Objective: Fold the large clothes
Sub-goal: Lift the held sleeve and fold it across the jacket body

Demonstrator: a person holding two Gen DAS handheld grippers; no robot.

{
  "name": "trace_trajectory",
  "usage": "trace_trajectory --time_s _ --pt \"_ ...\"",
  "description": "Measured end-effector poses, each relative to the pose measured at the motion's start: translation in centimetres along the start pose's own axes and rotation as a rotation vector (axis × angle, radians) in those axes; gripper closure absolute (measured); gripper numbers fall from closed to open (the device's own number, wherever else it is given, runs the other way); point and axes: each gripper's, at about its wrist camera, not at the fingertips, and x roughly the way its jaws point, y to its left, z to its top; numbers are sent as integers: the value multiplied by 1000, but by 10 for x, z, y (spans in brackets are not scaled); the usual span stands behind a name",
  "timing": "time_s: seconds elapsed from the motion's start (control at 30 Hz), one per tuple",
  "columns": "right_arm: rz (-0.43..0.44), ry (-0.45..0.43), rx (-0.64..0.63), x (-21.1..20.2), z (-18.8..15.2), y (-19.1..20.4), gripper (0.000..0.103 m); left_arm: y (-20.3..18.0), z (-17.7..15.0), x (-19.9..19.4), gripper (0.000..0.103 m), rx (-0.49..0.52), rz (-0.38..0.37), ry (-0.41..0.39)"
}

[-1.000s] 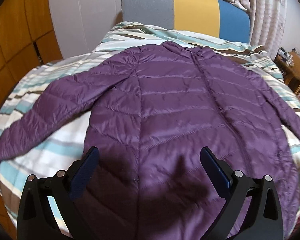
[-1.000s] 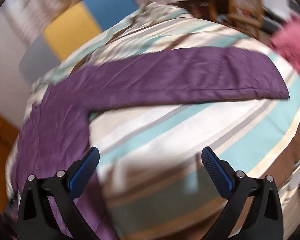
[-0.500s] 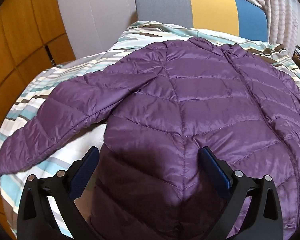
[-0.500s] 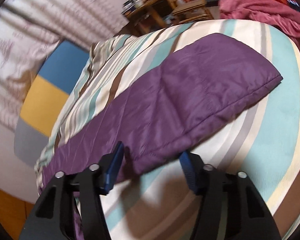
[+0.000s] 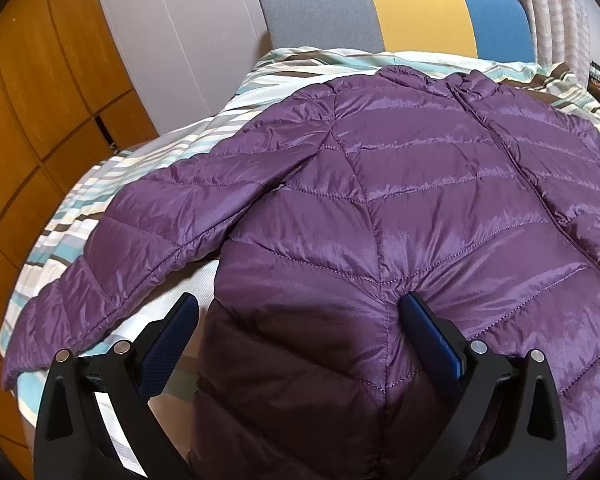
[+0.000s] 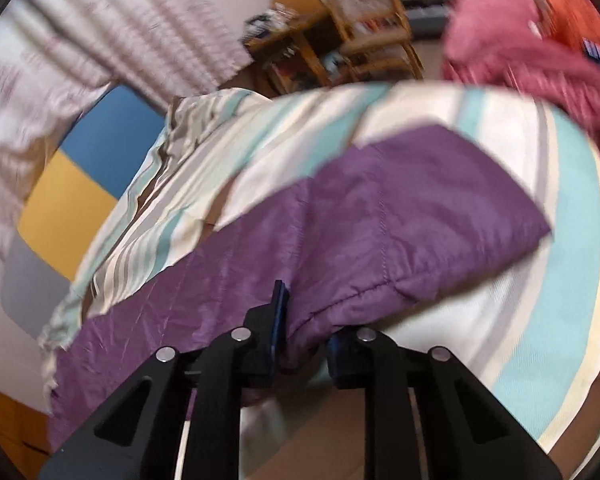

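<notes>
A purple quilted down jacket (image 5: 420, 200) lies front up and zipped on the striped bed cover (image 5: 140, 160), its left sleeve (image 5: 140, 240) spread out to the side. My left gripper (image 5: 300, 304) stands open over the jacket's lower left corner, one finger beside the side seam and the other pressing into the quilting. In the right wrist view the jacket's other sleeve (image 6: 400, 208) lies across the cover, its cuff to the right. My right gripper (image 6: 304, 320) is closing on the sleeve's near edge, with the fabric bunched between the blue pads.
A grey, yellow and blue headboard (image 5: 420, 12) stands at the far end of the bed. Wooden wardrobe doors (image 5: 40, 100) line the left side. Beyond the bed's right side are a wooden chair (image 6: 360, 40) and pink cloth (image 6: 520, 40).
The right gripper swung toward the sleeve and its jaws went from wide open to pinching the sleeve's edge. The left gripper came down nearer the jacket's lower left corner and stayed open.
</notes>
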Motion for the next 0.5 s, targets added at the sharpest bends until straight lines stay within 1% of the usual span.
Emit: trace_trajectory --time_s 0.07,0.13,0.2,0.37,0.5 --pt "-13 -36 -97 -4 -1 21 87 1 0 1 3 -2 -2 2" --pt "-29 -81 -233 -10 -7 51 87 2 -1 2 3 -13 -17 8" --pt "-32 -106 -316 -13 -15 72 87 5 -2 3 3 -28 -33 11" --pt "-5 -127 -465 -17 -41 115 87 9 -3 4 3 -48 -57 16" --pt "17 -157 -666 -21 -75 161 87 10 -3 5 3 -59 -69 18"
